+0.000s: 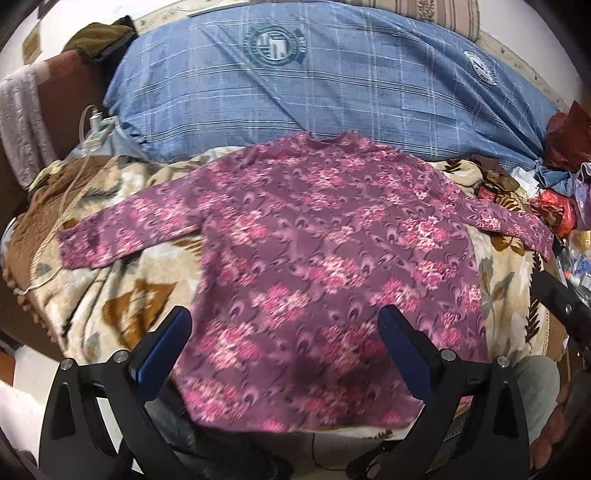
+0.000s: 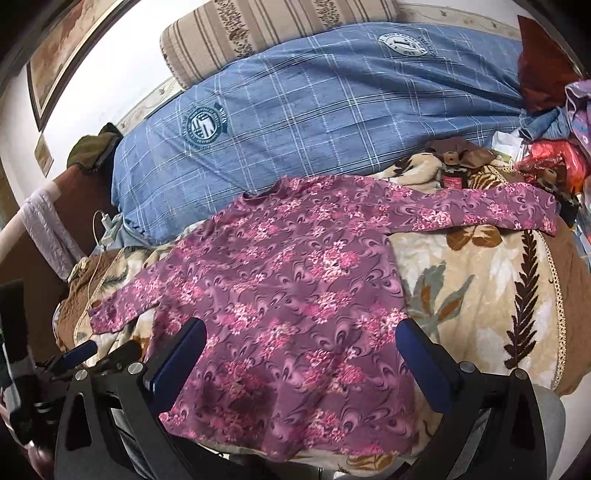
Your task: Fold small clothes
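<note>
Both hand-held grippers, left [image 1: 284, 325] and right [image 2: 301, 339], hover released above the floral long-sleeved top [image 1: 314, 266]; pinching the plush blanket [image 2: 461, 280] underneath would drag the fold askew.

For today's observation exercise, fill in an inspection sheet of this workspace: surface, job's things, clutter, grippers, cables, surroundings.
Surface: bed covered by a leaf-patterned blanket, rumpled at its left edge.
Job's things: purple floral shirt spread flat, both sleeves out, not yet folded.
Clutter: small bottle and a heap of bags and cloth near the shirt's right sleeve.
Grippers: left gripper and right gripper both open, fingers over the hem, holding nothing.
Cables: white cable with a plug on the blanket's left side.
Surroundings: blue checked quilt behind the shirt; striped pillow; framed picture on the wall.
</note>
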`<action>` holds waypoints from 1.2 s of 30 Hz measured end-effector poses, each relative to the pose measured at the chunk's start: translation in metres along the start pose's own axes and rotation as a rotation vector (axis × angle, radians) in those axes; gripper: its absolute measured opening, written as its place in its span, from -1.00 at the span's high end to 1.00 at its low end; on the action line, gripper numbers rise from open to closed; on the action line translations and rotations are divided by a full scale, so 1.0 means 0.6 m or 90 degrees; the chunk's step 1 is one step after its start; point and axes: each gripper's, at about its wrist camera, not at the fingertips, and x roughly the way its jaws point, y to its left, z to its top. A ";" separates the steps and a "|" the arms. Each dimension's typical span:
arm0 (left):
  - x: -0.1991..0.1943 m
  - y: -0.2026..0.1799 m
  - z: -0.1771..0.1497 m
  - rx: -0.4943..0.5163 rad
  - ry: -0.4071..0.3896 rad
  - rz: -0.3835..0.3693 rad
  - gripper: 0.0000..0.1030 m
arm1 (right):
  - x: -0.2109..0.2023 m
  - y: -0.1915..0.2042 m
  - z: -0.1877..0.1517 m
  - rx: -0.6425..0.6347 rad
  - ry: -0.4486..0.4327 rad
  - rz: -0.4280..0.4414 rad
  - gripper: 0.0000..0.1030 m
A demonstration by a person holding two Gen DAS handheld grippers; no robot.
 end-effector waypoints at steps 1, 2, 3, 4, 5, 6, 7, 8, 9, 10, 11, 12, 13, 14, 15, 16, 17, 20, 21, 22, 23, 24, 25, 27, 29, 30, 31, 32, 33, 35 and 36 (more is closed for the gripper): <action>0.009 -0.011 0.009 0.009 0.001 -0.009 -0.97 | 0.001 -0.011 0.003 0.006 -0.007 0.004 -0.98; 0.015 -0.020 0.015 0.016 0.002 -0.014 -0.97 | 0.003 -0.026 0.010 0.013 -0.015 0.004 -0.98; 0.021 -0.030 0.023 0.024 0.004 -0.021 -0.97 | 0.006 -0.039 0.018 0.020 -0.017 0.002 -0.98; 0.029 -0.043 0.036 0.032 0.006 -0.028 -0.97 | 0.009 -0.052 0.028 0.027 -0.019 0.000 -0.98; 0.032 -0.053 0.045 0.036 0.004 -0.035 -0.97 | 0.013 -0.074 0.045 0.041 -0.027 -0.007 -0.97; 0.035 -0.062 0.054 0.040 0.002 -0.043 -0.97 | 0.014 -0.091 0.059 0.054 -0.034 -0.015 -0.95; 0.038 -0.075 0.065 0.044 -0.002 -0.052 -0.97 | 0.017 -0.114 0.078 0.075 -0.045 -0.020 -0.94; 0.041 -0.087 0.076 0.048 -0.005 -0.059 -0.97 | 0.019 -0.142 0.102 0.101 -0.061 -0.026 -0.93; 0.047 -0.106 0.089 0.054 -0.005 -0.072 -0.97 | 0.022 -0.168 0.126 0.121 -0.076 -0.035 -0.92; 0.052 -0.121 0.098 0.058 -0.003 -0.082 -0.97 | 0.025 -0.186 0.145 0.129 -0.086 -0.044 -0.91; 0.057 -0.135 0.106 0.061 -0.002 -0.092 -0.97 | 0.031 -0.214 0.178 0.136 -0.109 -0.064 -0.89; 0.065 -0.156 0.117 0.064 0.002 -0.106 -0.97 | 0.035 -0.234 0.202 0.142 -0.129 -0.083 -0.88; 0.070 -0.172 0.125 0.066 0.004 -0.118 -0.97 | 0.042 -0.257 0.226 0.152 -0.138 -0.106 -0.87; 0.076 -0.191 0.134 0.070 0.005 -0.132 -0.97 | 0.056 -0.287 0.252 0.181 -0.123 -0.135 -0.86; 0.086 -0.218 0.147 0.079 0.005 -0.148 -0.97 | 0.065 -0.312 0.268 0.206 -0.114 -0.145 -0.84; 0.095 -0.242 0.156 0.088 0.005 -0.157 -0.97 | 0.069 -0.331 0.274 0.220 -0.118 -0.139 -0.83; 0.104 -0.260 0.164 0.097 0.005 -0.163 -0.97 | 0.075 -0.354 0.276 0.235 -0.117 -0.127 -0.83; 0.150 -0.322 0.184 0.119 0.029 -0.175 -0.97 | 0.081 -0.404 0.248 0.244 -0.117 -0.119 -0.82; 0.170 -0.342 0.191 0.119 0.047 -0.192 -0.97 | 0.086 -0.422 0.235 0.252 -0.106 -0.130 -0.82; 0.185 -0.358 0.197 0.118 0.062 -0.206 -0.97 | 0.091 -0.443 0.223 0.265 -0.092 -0.141 -0.81; 0.201 -0.376 0.203 0.118 0.078 -0.216 -0.97 | 0.095 -0.469 0.212 0.285 -0.082 -0.149 -0.78; 0.212 -0.392 0.208 0.119 0.089 -0.227 -0.97 | 0.096 -0.491 0.205 0.302 -0.080 -0.152 -0.71; 0.229 -0.421 0.215 0.125 0.101 -0.247 -0.97 | 0.097 -0.514 0.199 0.322 -0.079 -0.154 -0.68; 0.255 -0.465 0.221 0.128 0.132 -0.265 -0.97 | 0.103 -0.563 0.181 0.377 -0.071 -0.164 -0.64; 0.271 -0.499 0.219 0.131 0.151 -0.283 -0.97 | 0.112 -0.600 0.158 0.439 -0.055 -0.157 -0.45; 0.274 -0.513 0.216 0.136 0.155 -0.278 -0.97 | 0.119 -0.618 0.148 0.469 -0.054 -0.139 -0.37; 0.275 -0.531 0.212 0.147 0.155 -0.276 -0.97 | 0.128 -0.634 0.141 0.494 -0.056 -0.110 -0.32; 0.274 -0.541 0.208 0.154 0.153 -0.281 -0.97 | 0.136 -0.648 0.133 0.514 -0.060 -0.083 -0.28; 0.274 -0.550 0.203 0.161 0.153 -0.285 -0.97 | 0.145 -0.657 0.132 0.525 -0.063 -0.070 -0.26; 0.274 -0.565 0.193 0.169 0.160 -0.292 -0.97 | 0.157 -0.668 0.129 0.536 -0.072 -0.076 -0.14; 0.273 -0.568 0.189 0.168 0.161 -0.297 -0.97 | 0.156 -0.668 0.129 0.535 -0.080 -0.083 0.10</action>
